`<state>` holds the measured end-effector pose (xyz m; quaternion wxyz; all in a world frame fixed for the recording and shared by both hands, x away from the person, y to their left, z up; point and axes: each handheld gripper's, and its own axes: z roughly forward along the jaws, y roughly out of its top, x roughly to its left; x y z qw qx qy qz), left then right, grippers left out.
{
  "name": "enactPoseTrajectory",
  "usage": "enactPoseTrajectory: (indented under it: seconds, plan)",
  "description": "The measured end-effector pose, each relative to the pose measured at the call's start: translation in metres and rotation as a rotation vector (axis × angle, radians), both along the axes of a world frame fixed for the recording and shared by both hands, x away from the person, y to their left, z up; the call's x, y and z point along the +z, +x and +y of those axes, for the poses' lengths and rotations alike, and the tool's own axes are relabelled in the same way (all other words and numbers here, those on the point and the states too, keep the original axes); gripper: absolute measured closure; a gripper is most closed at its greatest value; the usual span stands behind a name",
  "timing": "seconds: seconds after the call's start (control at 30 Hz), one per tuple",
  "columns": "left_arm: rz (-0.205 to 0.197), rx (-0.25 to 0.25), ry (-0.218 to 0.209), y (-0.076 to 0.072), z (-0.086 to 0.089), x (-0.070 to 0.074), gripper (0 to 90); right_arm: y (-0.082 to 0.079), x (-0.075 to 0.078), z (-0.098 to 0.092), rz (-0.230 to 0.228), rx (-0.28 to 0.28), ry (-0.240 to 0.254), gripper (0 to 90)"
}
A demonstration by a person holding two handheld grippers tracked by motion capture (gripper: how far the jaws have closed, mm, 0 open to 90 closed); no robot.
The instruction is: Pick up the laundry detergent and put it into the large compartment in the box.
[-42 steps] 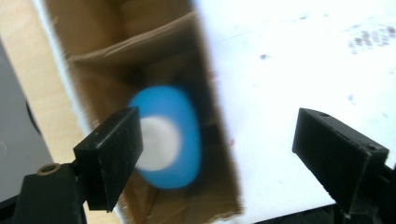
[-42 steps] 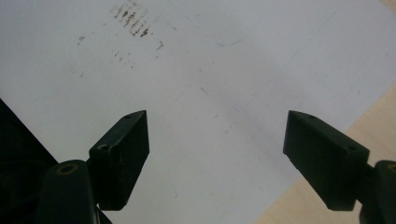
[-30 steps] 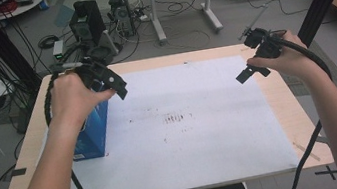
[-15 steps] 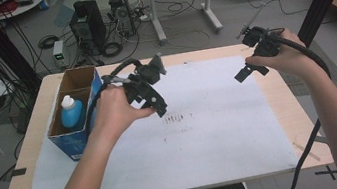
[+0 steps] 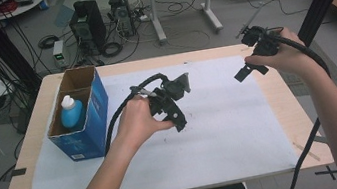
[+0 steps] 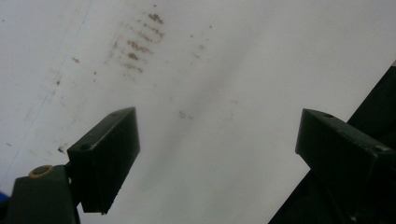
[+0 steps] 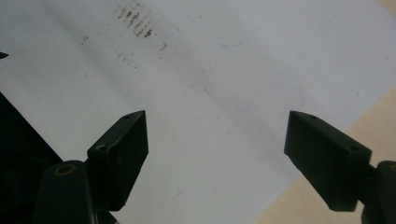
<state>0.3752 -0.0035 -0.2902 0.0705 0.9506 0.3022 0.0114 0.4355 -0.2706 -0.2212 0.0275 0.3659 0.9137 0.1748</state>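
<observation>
My left gripper [image 5: 178,104] hangs over the middle of the white sheet [image 5: 222,132] that covers the desk [image 5: 37,111], its jaws spread wide with nothing between them; in the left gripper view I see bare, smudged paper between the two black jaws. My right gripper [image 5: 252,56] is held up near the far right corner of the desk, also spread and empty.

The blue bottle [image 5: 71,112] stands upright inside the open blue carton [image 5: 83,132] at the left side of the desk. From my left gripper it lies off to the left, near but apart, with its long axis vertical and its white cap uppermost. The left hand is plainly the nearer one; the right is well apart, across the sheet. I judge that reaching the bottle means coming in from above, through the carton's open top.
</observation>
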Motion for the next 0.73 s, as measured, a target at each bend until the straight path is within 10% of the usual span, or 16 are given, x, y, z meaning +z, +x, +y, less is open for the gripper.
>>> enactPoseTrajectory:
  seconds: [0.73]
  plan:
    - [-0.016,0.012,0.004,0.0,0.0018,0.0028,14.2,-0.0025,-0.0022,-0.0014,0.002,-0.004,0.002,20.7]
